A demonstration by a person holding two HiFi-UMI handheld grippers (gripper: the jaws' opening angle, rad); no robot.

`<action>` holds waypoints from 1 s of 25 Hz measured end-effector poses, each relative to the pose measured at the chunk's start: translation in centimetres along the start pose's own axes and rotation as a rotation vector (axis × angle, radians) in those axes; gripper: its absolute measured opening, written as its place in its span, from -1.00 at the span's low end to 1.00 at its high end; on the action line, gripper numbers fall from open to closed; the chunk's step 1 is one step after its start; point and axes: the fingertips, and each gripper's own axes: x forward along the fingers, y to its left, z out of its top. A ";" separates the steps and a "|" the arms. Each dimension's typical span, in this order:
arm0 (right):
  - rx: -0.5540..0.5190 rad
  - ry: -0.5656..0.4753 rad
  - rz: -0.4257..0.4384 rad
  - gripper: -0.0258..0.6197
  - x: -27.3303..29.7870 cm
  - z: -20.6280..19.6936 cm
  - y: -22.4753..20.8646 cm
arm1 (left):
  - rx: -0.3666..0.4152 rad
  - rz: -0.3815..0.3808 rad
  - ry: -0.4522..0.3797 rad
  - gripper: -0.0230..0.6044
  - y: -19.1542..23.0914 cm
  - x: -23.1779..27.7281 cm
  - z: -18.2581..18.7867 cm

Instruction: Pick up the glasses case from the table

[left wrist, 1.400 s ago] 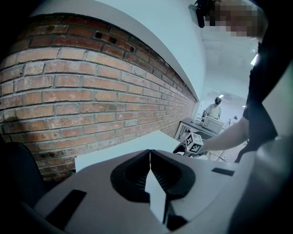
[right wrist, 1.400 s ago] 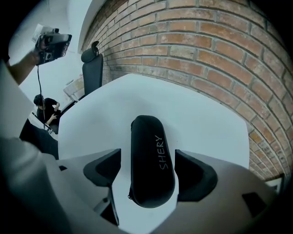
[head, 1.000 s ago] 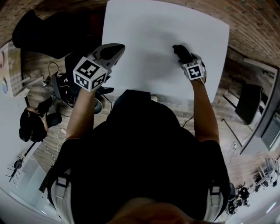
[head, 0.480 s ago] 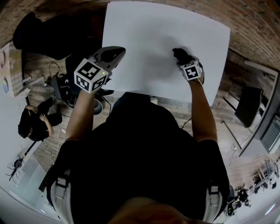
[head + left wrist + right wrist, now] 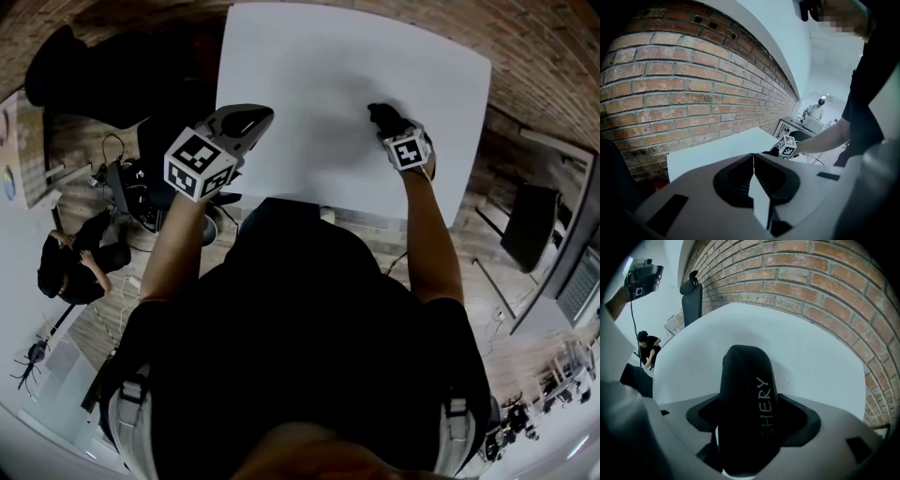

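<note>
The black glasses case [image 5: 747, 404], with pale lettering along its side, is clamped between the jaws of my right gripper [image 5: 745, 427] and sticks out forward over the white table [image 5: 797, 357]. In the head view the same case [image 5: 386, 118] shows as a dark shape ahead of the right gripper [image 5: 398, 136], over the table's right half. My left gripper [image 5: 246, 120] hovers at the table's left front corner, its jaws closed together with nothing between them; in the left gripper view [image 5: 753, 161] the tips meet.
The white table [image 5: 319, 66] stands against a brick wall [image 5: 811, 273]. A black chair [image 5: 692, 296] stands at its far left end. A person [image 5: 70, 258] crouches on the wooden floor to the left, among cables and gear.
The right gripper with the case has shifted slightly away from me and a little left. The left gripper has edged slightly right and nearer.
</note>
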 end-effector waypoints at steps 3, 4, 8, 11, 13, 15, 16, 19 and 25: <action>-0.003 0.005 0.001 0.18 0.0 0.0 0.1 | 0.000 0.002 -0.002 -0.89 0.1 -0.1 0.0; -0.001 0.009 0.003 0.17 0.0 -0.1 0.2 | 0.000 0.002 -0.003 -0.89 0.0 -0.1 0.1; -0.004 0.018 -0.005 0.15 0.0 -0.1 0.2 | 0.002 -0.004 -0.005 -0.89 -0.2 -0.2 0.2; -0.010 0.013 -0.017 0.13 0.0 0.0 0.6 | -0.002 -0.008 -0.001 -0.89 -0.4 -0.5 -0.3; -0.007 0.000 -0.013 0.13 -0.1 0.3 1.0 | -0.004 -0.008 0.000 -0.89 -0.6 -0.8 -0.5; -0.007 -0.010 -0.008 0.13 -0.3 0.5 1.3 | -0.001 -0.008 -0.002 -0.89 -0.7 -1.1 -0.5; -0.007 -0.013 -0.006 0.13 -0.4 0.6 1.3 | 0.001 -0.007 -0.004 -0.89 -0.8 -1.2 -0.5; -0.004 -0.014 -0.018 0.13 -0.8 0.6 1.2 | 0.005 -0.004 -0.011 -0.89 -0.9 -1.6 -0.3; 0.023 -0.024 -0.028 0.13 -2.0 0.5 1.2 | 0.010 -0.007 -0.023 -0.89 -1.4 -2.1 -0.2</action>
